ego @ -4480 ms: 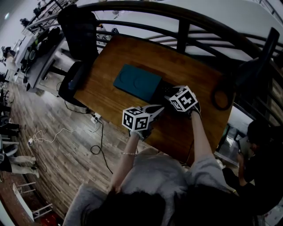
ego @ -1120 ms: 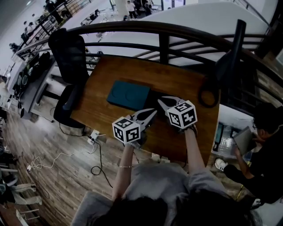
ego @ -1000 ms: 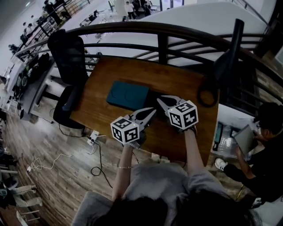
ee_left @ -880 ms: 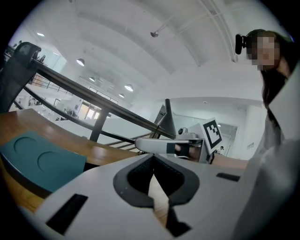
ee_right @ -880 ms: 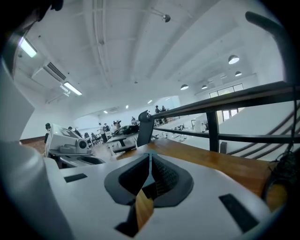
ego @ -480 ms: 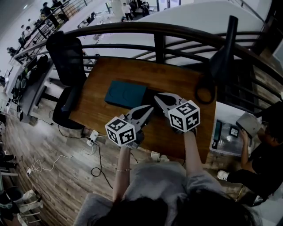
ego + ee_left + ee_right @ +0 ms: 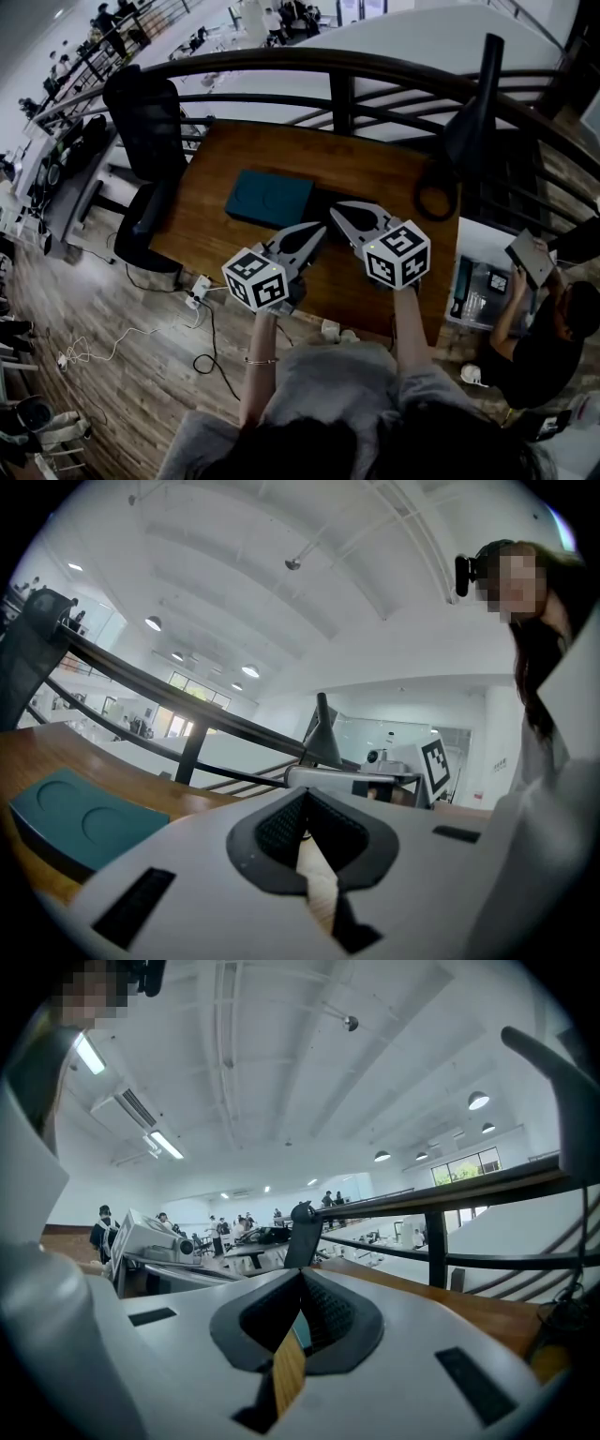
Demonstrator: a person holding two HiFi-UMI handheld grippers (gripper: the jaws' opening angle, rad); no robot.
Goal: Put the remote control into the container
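One teal container lies lengthwise along the table.

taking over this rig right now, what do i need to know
Left tongs: shut, empty, held over the table's near edge.
Right tongs: shut, empty, alongside.
Teal container lies on the wooden table; a dark shape against its right side may be the remote, unclear.
Done: cannot confirm anything is in.
Left: check that shape, then load the remote.
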